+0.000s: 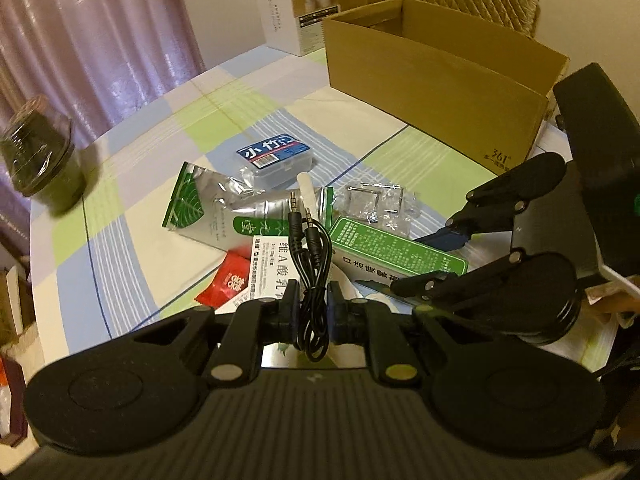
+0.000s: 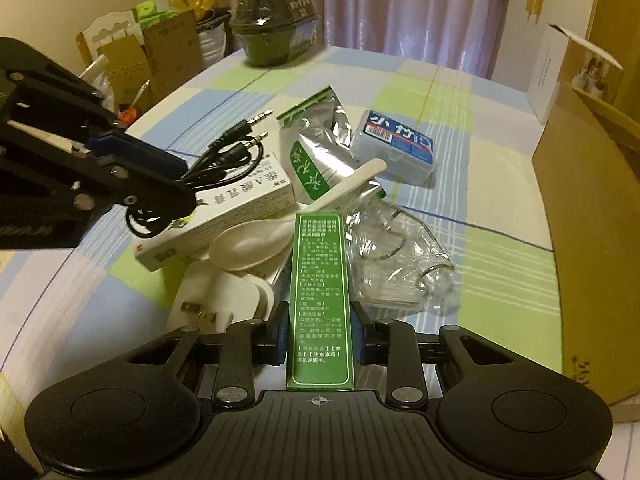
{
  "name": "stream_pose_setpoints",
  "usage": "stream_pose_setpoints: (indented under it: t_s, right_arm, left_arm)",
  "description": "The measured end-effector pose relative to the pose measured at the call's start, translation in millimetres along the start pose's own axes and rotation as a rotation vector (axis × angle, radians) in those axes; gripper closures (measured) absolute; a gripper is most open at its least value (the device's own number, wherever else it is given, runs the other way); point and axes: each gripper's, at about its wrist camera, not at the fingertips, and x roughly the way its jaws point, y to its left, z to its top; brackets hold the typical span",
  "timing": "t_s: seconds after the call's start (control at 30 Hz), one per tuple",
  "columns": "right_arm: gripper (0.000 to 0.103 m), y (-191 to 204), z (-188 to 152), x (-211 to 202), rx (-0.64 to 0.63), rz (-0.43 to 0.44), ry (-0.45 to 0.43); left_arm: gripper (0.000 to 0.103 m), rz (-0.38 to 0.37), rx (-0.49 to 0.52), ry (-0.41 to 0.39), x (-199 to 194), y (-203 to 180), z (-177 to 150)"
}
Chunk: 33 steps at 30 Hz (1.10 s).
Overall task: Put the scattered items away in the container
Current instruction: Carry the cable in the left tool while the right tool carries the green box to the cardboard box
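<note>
Black audio cable pinched in left hand-held gripper.

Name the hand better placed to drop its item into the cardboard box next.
Probably right. Its gripper grips the green box with the cardboard box close beside it; the left gripper, holding the audio cable, sits farther off.

Dim warm indoor light, fisheye-bent edges, dark corners, slight blur

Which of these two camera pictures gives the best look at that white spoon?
The right wrist view: the white spoon shows its whole bowl and handle, lying among the boxes. The left wrist view shows only the handle tip behind the black audio cable.
</note>
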Motion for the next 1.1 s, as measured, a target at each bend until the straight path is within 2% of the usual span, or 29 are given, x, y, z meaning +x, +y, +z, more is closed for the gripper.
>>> stream_pose_setpoints:
  t_s: [0.3, 0.7, 0.9, 1.1]
  right_arm:
    - [0.07, -1.3, -27.4, -52.0, 0.056, 0.0, -0.029]
    - [0.07, -25.4, -52.5, -93.5, 0.121, -0.071, -0.056]
    - [0.07, -45.6, -48.1, -124.0, 0.167, -0.108, -0.136]
    - [0.07, -81.5, -27.3, -168.7, 0.208, -0.168, -0.255]
  left_arm:
    - [0.093, 0.001, -0.052, -0.009, -18.1, -14.2, -2.2]
    - [0.093, -0.007, -0.076, -0.026, -47.4, -54.0, -4.2]
    - [0.093, -0.019, -0.099, -0.035, -55.8, -64.7, 0.9]
    - [0.093, -0.031, -0.103, -0.07, -61.8, -71.5, 22.1]
